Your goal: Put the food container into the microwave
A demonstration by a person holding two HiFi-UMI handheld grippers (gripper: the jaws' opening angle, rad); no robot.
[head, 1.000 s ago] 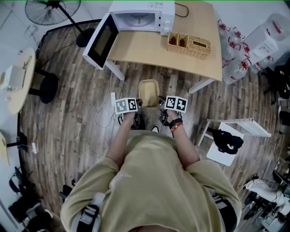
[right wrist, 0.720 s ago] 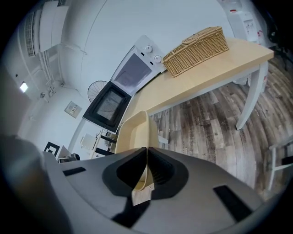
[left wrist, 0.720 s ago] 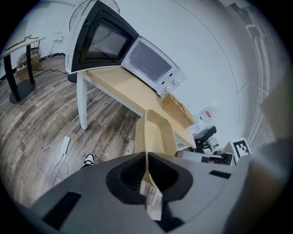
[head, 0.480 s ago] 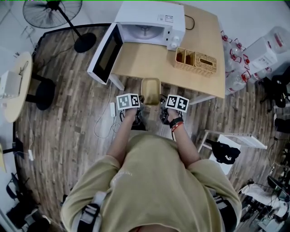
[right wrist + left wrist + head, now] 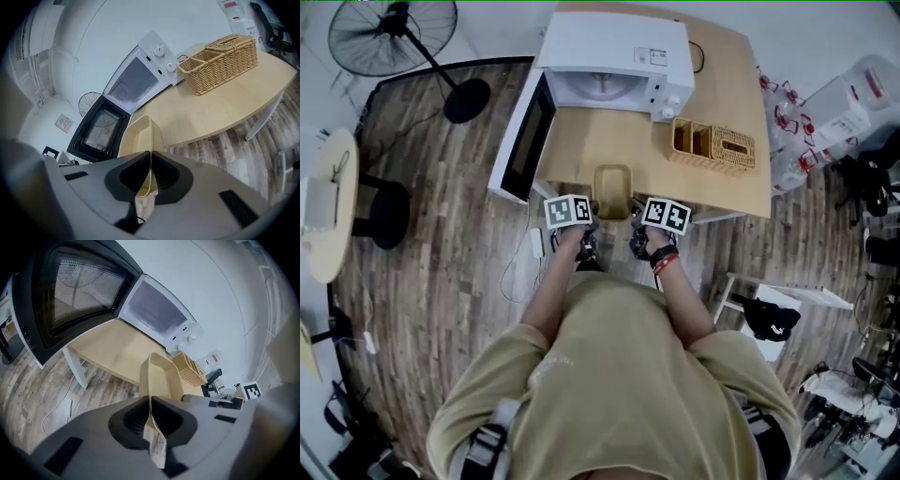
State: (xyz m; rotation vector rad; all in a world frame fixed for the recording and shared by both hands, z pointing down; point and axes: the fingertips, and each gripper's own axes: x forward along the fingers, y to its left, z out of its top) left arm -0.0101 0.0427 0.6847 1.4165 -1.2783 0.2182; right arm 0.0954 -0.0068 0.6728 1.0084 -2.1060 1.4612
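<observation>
A beige food container (image 5: pixel 612 190) hangs between both grippers, level with the front edge of the wooden table (image 5: pixel 609 141). My left gripper (image 5: pixel 586 220) is shut on its left rim (image 5: pixel 151 394). My right gripper (image 5: pixel 637 223) is shut on its right rim (image 5: pixel 149 164). The white microwave (image 5: pixel 614 56) stands at the table's back left, its door (image 5: pixel 525 141) swung wide open to the left. Its cavity (image 5: pixel 154 310) shows empty in the left gripper view, also visible as the cavity (image 5: pixel 133 79) in the right gripper view.
A wicker basket (image 5: pixel 712 145) with compartments sits on the table right of the microwave. A standing fan (image 5: pixel 389 33) and a round side table (image 5: pixel 328 202) are at the left. A white stool (image 5: pixel 769 300) and water jugs (image 5: pixel 853 84) stand at the right.
I have walked closer to the table with the container held in both grippers; it has gone from over the floor to the table's front edge.
</observation>
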